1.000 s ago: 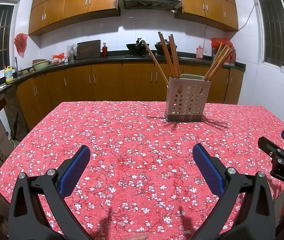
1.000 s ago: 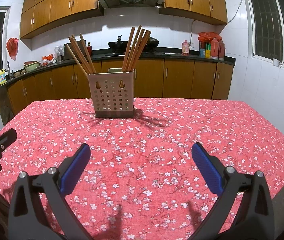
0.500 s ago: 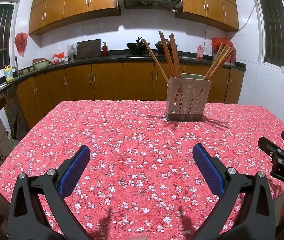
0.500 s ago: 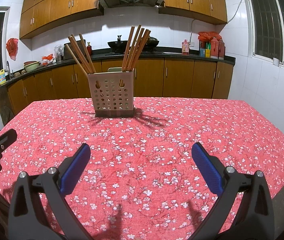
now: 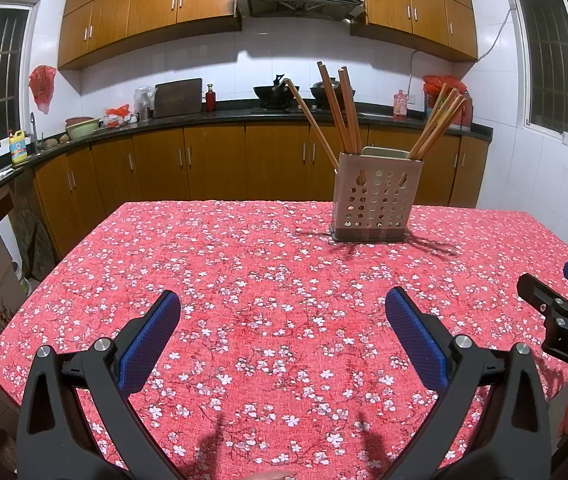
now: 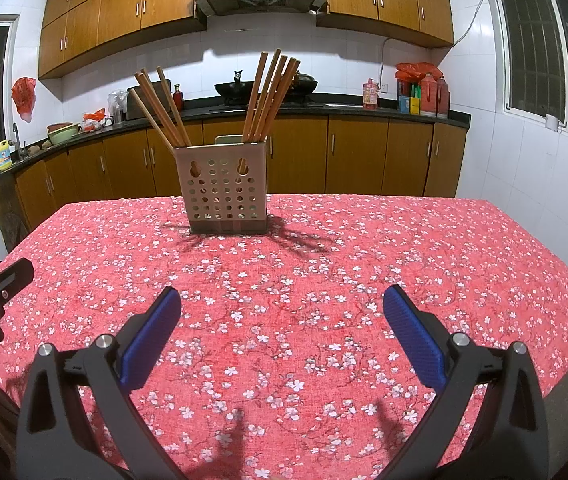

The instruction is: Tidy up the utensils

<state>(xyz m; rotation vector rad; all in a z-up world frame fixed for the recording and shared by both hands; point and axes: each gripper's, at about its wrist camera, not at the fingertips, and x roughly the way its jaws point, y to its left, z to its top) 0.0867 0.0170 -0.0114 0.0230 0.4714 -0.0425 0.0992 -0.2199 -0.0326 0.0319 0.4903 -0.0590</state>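
Both claws are spread wide and hold nothing: the left gripper (image 5: 283,330) and the right gripper (image 6: 281,326) hover low over the near table. The chopsticks (image 6: 269,94) stand in two leaning bunches in the perforated holder (image 6: 225,188) at the far middle. They look light, stiff and smooth, so pinch one mid-shaft above the rim. The floral tablecloth (image 6: 324,280) may bunch; kitchen cabinets (image 5: 211,160) stand behind.

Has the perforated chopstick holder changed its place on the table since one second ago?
No. The chopstick holder stands at the same spot on the red tablecloth, lined up with the same cabinet doors behind it.
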